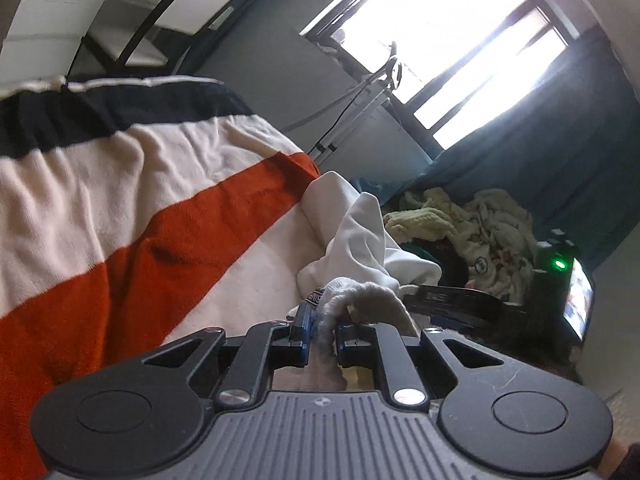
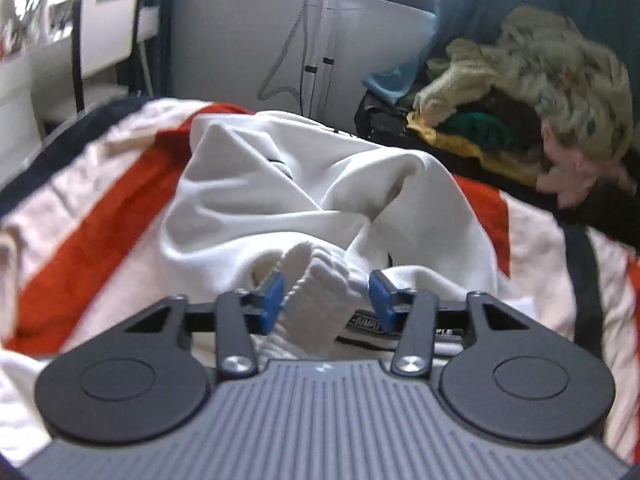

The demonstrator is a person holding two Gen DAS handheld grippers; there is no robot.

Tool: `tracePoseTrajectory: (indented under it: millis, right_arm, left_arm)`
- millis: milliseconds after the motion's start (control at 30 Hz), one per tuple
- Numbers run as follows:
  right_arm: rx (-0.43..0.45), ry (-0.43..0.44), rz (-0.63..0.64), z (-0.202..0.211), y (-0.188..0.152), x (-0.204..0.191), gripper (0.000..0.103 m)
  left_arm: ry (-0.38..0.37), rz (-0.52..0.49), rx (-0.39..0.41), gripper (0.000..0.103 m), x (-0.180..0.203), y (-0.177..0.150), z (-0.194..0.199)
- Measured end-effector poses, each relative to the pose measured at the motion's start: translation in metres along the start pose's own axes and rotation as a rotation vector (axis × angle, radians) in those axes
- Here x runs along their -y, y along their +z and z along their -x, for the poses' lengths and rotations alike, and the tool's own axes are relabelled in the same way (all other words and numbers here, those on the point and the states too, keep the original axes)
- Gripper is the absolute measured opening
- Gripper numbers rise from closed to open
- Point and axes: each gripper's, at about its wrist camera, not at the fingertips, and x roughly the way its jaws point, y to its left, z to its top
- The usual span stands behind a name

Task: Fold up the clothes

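While the left gripper (image 1: 320, 334) clenches the white ribbed-cuff sweatshirt (image 1: 360, 236), the right gripper's (image 2: 326, 294) fingers (image 2: 273, 286) straddle another cuff unpressed; closing off-centre could miss it.

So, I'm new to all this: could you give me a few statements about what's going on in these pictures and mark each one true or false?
1. The left gripper has its jaws clamped on the ribbed cuff of a white garment. True.
2. The white garment lies on a plain green sheet. False: it lies on a striped blanket of orange, cream and dark bands.
3. The right gripper has ribbed white fabric between its jaws. True.
4. The pile of other clothes sits between the two grippers. False: it lies off to the side, beyond the blanket's edge.
5. It is night outside. False: the window is bright with daylight.
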Motion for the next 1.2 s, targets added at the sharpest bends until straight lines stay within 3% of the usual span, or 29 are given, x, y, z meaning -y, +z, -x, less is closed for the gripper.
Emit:
tracePoseTrajectory:
  millis: [33, 67, 133, 233, 300, 400, 533, 667, 800, 900, 1033, 1100, 1167, 1200]
  right_arm:
    - [0.008, 0.005, -0.026, 0.005, 0.002, 0.003, 0.017]
    - [0.019, 0.001, -0.056, 0.012, 0.004, 0.008, 0.010]
    - [0.075, -0.031, -0.140, 0.036, 0.006, 0.022, 0.009]
    - [0.247, -0.067, -0.246, 0.092, -0.006, 0.048, 0.008]
    - [0.333, -0.088, -0.291, 0.132, -0.026, 0.066, 0.008]
    - [0.394, -0.113, -0.336, 0.176, -0.066, 0.095, 0.008]
    - [0.332, -0.111, -0.468, 0.206, -0.137, 0.136, 0.008]
    - [0.119, -0.027, -0.604, 0.202, -0.205, 0.156, 0.008]
    - [-0.107, 0.120, -0.788, 0.184, -0.254, 0.172, 0.008]
    - [-0.142, 0.194, -0.878, 0.185, -0.270, 0.178, 0.010]
    - [-0.075, 0.281, -0.907, 0.199, -0.271, 0.186, 0.011]
    - [-0.059, 0.311, -0.904, 0.202, -0.269, 0.189, 0.012]
    - [-0.047, 0.310, -0.900, 0.203, -0.268, 0.190, 0.028]
    - [-0.034, 0.313, -0.911, 0.202, -0.268, 0.192, 0.042]
  left_arm:
    - [-0.005, 0.007, -0.002, 0.013, -0.001, 0.002, -0.001]
    - [-0.009, 0.009, -0.004, 0.013, -0.001, 0.003, -0.002]
    - [-0.031, 0.013, -0.013, 0.013, 0.002, 0.007, 0.000]
    - [-0.062, 0.011, -0.014, 0.013, 0.007, 0.012, 0.005]
    - [-0.076, -0.016, -0.003, 0.013, 0.015, 0.012, 0.010]
    - [-0.084, -0.069, 0.002, 0.013, 0.026, 0.006, 0.020]
    - [-0.044, -0.119, -0.057, 0.013, 0.036, -0.011, 0.031]
    - [0.063, -0.214, -0.179, 0.014, 0.038, -0.029, 0.041]
    - [0.096, -0.136, -0.304, 0.015, 0.017, -0.037, 0.044]
    - [0.089, -0.091, -0.317, 0.018, 0.008, -0.041, 0.058]
    - [0.048, -0.083, -0.275, 0.062, 0.007, -0.043, 0.084]
    - [0.010, -0.067, -0.249, 0.067, 0.008, -0.043, 0.097]
    - [-0.036, -0.051, -0.230, 0.075, 0.008, -0.042, 0.103]
    - [-0.050, -0.044, -0.224, 0.080, 0.008, -0.041, 0.103]
